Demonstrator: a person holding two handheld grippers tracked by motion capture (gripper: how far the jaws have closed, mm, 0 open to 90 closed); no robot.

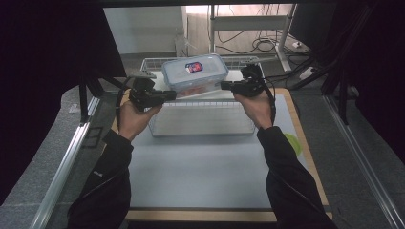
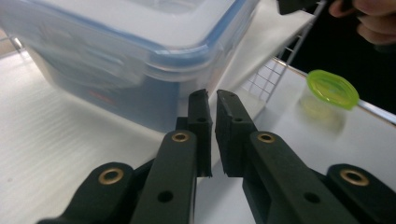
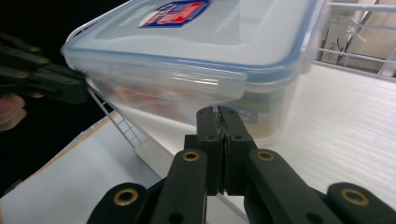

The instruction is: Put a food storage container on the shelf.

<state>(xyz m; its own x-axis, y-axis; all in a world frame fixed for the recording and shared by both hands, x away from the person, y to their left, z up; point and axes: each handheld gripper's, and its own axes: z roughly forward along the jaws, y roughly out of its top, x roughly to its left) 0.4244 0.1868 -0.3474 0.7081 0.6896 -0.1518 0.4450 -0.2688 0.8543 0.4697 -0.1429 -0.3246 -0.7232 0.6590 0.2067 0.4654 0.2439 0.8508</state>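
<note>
While the person's hands are holding both tools level at the box's sides, the left tongs (image 1: 168, 95) are standing almost closed, only a thin slit between the jaws. Whether they are pinching anything I cannot tell. The right tongs (image 1: 223, 86) are pressing fully together, and something thin and pale seems caught between them. I am reading that as the edge of the white sheet (image 3: 345, 121).

The clear lidded box (image 1: 195, 71) is sitting on that sheet, tilted, between the two tools and above the far edge of the near wire basket (image 1: 200, 132). Its lid is clipped on, and reddish contents are showing through the wall.

Judging by this, the grip on both sides is about made. The carrying and setting down are remaining, and the near basket is waiting unfilled. A green lid (image 2: 332, 88) is lying off to the side on the mat (image 1: 200, 171).
</note>
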